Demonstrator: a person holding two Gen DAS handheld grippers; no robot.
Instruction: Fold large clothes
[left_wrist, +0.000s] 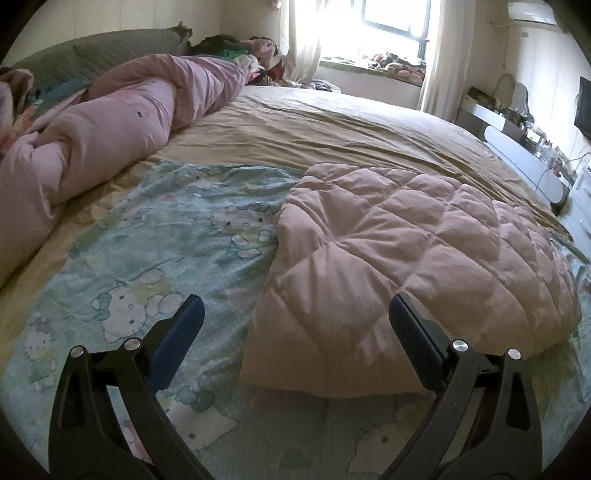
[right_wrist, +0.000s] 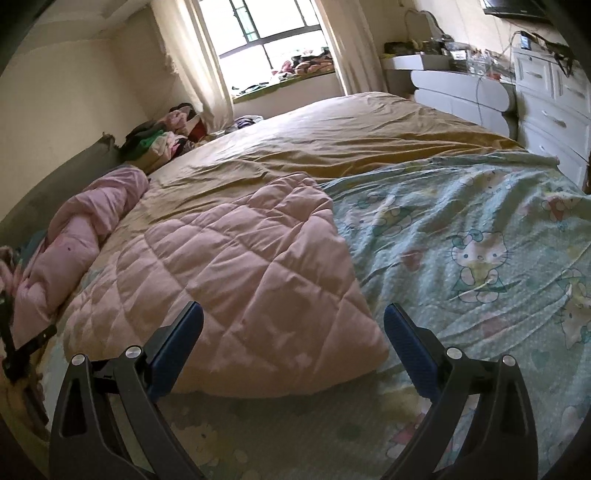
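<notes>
**Quilted pink garment folded on the bed, both tongs spread**

Quilted pink garment (left_wrist: 406, 251) lies folded into a thick pad on the cartoon-cat sheet (left_wrist: 155, 236); it fills the centre and right of the left wrist view and the centre-left of the right wrist view (right_wrist: 236, 273).

At the bottom of the left wrist view, the left gripper (left_wrist: 295, 317) is spread wide and pinches nothing. Its blue-padded fingers (left_wrist: 181, 332) frame the near left corner of the garment, one over the sheet and the other over the pink fabric; whether they touch is unclear.

At the bottom of the right wrist view, the right gripper (right_wrist: 293, 325) is likewise spread and empty, framing the garment's near right corner. At the left edge of this view a dark piece of the other tool shows.

Beyond the garment, a tan bedspread (left_wrist: 332, 125) covers the middle of the bed. A rolled pink duvet (left_wrist: 110, 140) lies along the upper left. Further back, a pile of clothes (right_wrist: 162, 140) sits in the corner, beside the curtains (right_wrist: 192, 55) and the bright window (right_wrist: 273, 33) at the top. White drawers (right_wrist: 554, 103) stand at the upper right.
</notes>
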